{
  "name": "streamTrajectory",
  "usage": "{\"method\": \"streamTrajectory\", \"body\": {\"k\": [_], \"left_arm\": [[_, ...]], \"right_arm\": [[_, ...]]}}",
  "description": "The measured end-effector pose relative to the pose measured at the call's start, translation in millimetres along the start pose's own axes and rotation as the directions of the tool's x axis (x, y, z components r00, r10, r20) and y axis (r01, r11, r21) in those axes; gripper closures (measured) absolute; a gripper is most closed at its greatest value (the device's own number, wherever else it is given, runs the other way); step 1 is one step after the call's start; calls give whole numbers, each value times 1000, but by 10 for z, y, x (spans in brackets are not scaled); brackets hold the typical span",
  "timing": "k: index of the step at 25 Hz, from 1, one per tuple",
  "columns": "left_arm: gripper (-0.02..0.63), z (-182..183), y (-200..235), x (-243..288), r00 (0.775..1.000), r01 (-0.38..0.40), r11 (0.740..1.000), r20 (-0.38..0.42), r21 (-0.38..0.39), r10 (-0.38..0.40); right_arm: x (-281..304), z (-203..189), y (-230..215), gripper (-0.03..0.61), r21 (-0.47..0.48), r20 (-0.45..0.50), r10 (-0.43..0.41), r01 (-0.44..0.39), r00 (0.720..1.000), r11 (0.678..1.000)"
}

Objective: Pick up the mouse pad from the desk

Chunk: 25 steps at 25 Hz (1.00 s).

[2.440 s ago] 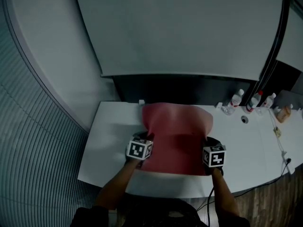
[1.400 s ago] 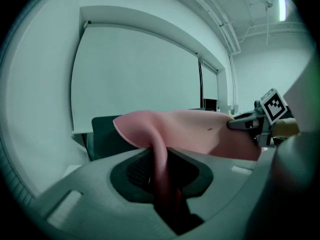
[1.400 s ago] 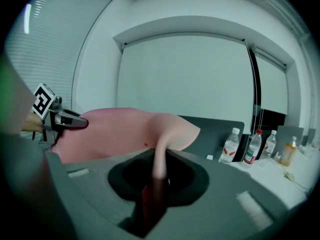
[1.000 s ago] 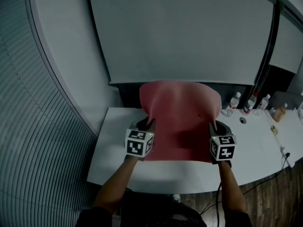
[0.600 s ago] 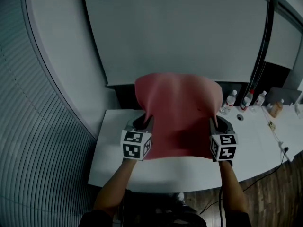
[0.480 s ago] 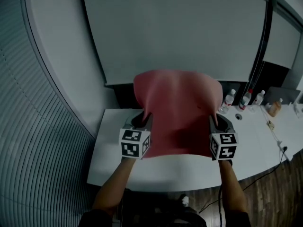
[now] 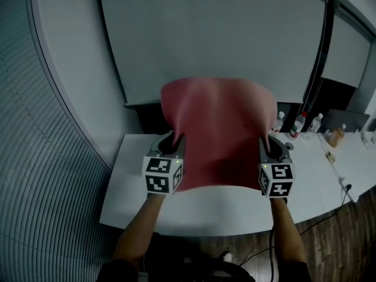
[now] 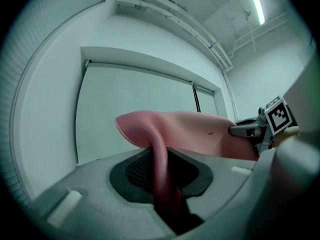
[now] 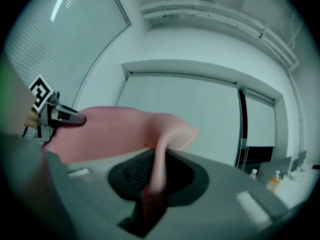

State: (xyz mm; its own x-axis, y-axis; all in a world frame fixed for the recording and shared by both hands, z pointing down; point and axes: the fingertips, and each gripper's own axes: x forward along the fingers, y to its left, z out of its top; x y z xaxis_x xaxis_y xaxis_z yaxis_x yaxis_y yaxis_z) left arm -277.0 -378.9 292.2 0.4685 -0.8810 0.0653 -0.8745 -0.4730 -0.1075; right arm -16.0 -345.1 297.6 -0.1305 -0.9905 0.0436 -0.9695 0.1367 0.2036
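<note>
The pink mouse pad (image 7: 220, 131) hangs in the air above the white desk (image 7: 132, 187), stretched between both grippers with its far edge curling upward. My left gripper (image 7: 175, 138) is shut on the pad's left edge; the pad (image 8: 160, 154) runs edge-on between its jaws. My right gripper (image 7: 264, 141) is shut on the right edge, where the pad (image 9: 157, 169) is pinched between the dark pads. Each gripper view shows the other gripper across the pad: the right gripper (image 8: 250, 130) and the left gripper (image 9: 65, 116). Both point level.
Several small bottles (image 7: 296, 124) and a small box (image 7: 336, 136) stand at the desk's back right. A large white screen (image 7: 217, 34) hangs behind the desk with a dark gap below it. Cables (image 7: 341, 184) trail off the desk's right edge. A curved ribbed wall (image 7: 35, 157) runs along the left.
Both grippers have risen together with the mouse pad, lifting it clear of the desk; its far edge now reaches higher against the screen.
</note>
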Motion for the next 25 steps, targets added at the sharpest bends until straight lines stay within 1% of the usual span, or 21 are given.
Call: {"method": "streamTrajectory", "body": {"k": [4,7,10,16,25], "left_arm": [[535,107,-118,53,1000,8,1000,11,0,-8],[535,76,-261,123,1000,18,1000,23,-4,-18],[535,59,-478,233,998,53,999,32,-6,-53],[535,152,-893,432,992,120,993,36,0,-120],[535,274,-1566,743,971,233,972,50,11,-233]], "right_arm": [[-68,54,-153,512,13,13,-8,8,1000,1000],[-135,-19,-291,512,7,20,-23,23,1000,1000],[-259,-95,-495,512,0,15,-61,61,998,998],[-509,-152,-898,512,6,5,-135,135,991,991],[-928,-293,-1512,512,15,-17,-257,257,966,966]]}}
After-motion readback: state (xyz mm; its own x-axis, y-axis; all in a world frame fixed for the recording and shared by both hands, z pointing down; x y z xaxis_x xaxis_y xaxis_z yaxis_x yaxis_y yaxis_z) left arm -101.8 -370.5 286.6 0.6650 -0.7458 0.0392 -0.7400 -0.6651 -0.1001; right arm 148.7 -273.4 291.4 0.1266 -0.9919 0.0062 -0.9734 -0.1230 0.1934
